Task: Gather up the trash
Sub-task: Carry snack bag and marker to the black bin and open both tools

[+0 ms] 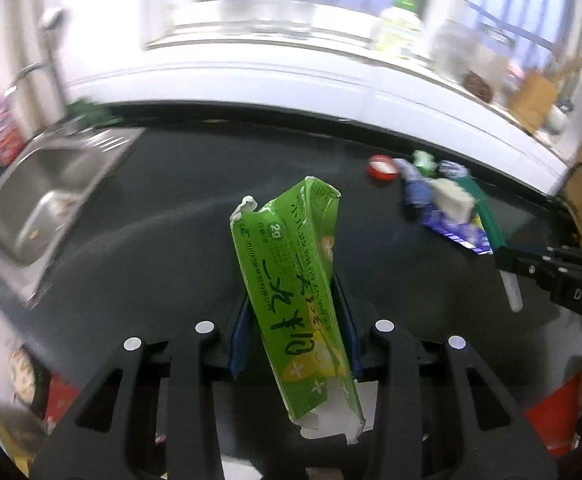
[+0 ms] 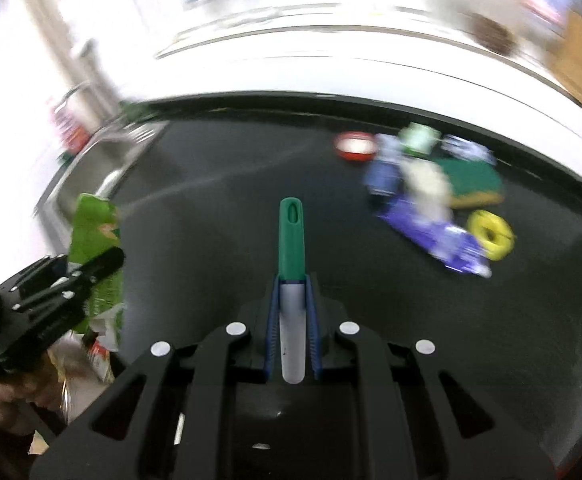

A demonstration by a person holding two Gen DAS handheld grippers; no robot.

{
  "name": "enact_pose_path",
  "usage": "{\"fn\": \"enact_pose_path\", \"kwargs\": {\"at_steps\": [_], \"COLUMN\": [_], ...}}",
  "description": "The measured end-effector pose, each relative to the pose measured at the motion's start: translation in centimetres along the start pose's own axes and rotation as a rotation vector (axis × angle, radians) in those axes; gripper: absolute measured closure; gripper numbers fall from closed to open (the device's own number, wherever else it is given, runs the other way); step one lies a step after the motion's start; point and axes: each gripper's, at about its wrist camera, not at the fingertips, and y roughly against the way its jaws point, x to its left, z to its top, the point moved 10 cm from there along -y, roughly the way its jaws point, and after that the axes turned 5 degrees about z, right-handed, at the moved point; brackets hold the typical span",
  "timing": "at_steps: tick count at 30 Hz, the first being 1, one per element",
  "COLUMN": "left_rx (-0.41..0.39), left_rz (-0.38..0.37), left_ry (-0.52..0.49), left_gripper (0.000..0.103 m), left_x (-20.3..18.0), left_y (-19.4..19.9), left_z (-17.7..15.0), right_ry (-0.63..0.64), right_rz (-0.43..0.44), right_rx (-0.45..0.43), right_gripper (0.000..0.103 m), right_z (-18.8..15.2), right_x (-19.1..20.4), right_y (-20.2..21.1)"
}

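Left gripper (image 1: 295,320) is clamped on a torn green carton (image 1: 299,292), held up above the dark desk (image 1: 171,220). Right gripper (image 2: 292,312) is pinched on a green-capped marker (image 2: 291,280). More trash, purple wrappers (image 2: 431,228), sits far right on the desk.

Green carton (image 1: 297,284), green-capped white marker (image 2: 292,280), dark countertop (image 1: 171,240).

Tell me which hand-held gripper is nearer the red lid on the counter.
Right, though not by much. The right hand-held gripper, shut on a green-capped marker, is in front of the red lid. The left hand-held gripper, holding a green carton, is further towards the sink.
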Motion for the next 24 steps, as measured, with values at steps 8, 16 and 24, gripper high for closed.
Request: {"fn": "enact_pose_path", "kwargs": {"at_steps": [8, 16, 24], "left_rx": [0.06, 0.161, 0.226], "left_rz": [0.231, 0.359, 0.374], "left_ry": [0.218, 0.448, 0.538], "left_gripper": [0.066, 0.066, 0.066], "left_x": [14.3, 24.7, 29.4], "left_y": [3.9, 6.7, 5.4], "left_z": [-8.9, -19.3, -24.8], "right_ry": [0.299, 0.544, 0.609], "right_rz": [0.279, 0.482, 0.492], "right_rx": [0.18, 0.398, 0.542], "right_gripper": [0.089, 0.089, 0.089], "right_z": [-2.8, -9.9, -14.9], "right_x": [18.4, 34.3, 40.6], "right_y": [-7.1, -11.8, -16.1]}}
